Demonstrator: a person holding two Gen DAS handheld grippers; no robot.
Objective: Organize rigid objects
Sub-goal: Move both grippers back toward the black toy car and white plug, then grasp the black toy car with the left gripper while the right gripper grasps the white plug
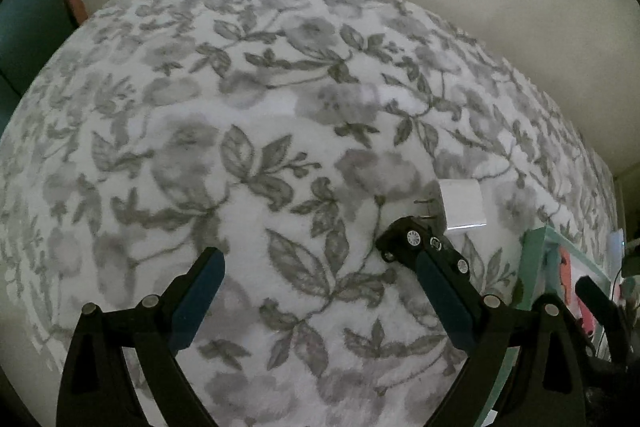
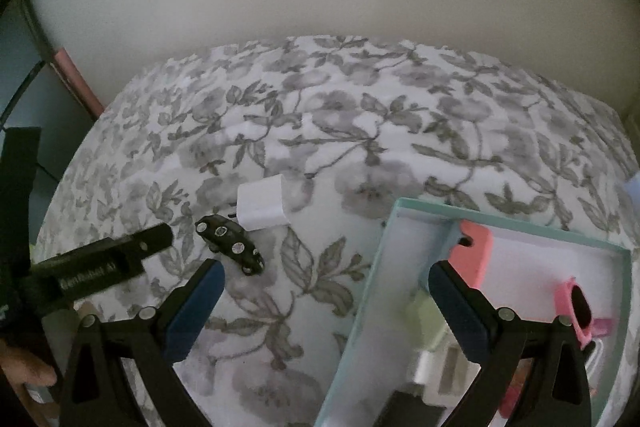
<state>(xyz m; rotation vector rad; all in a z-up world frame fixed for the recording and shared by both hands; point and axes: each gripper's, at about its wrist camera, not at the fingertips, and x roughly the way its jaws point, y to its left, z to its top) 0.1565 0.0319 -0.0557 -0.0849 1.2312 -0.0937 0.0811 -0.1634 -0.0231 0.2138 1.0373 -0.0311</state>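
Both grippers, left (image 1: 320,267) & right (image 2: 326,281), wide open, empty; toy car (image 2: 231,245) beside white charger (image 2: 264,205) on blanket (image 2: 360,131)

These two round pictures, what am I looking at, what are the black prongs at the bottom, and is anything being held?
A person holds a two-fingered claw in each hand, each with a wide-angle camera looking along its fingers. The left claw and right claw are both open and hold nothing. Below is a flowered blanket. On it lie a black toy car and, beside it, a white plug charger. To the right is a pale green box holding a pink phone case, pink sunglasses and other small items I cannot identify.
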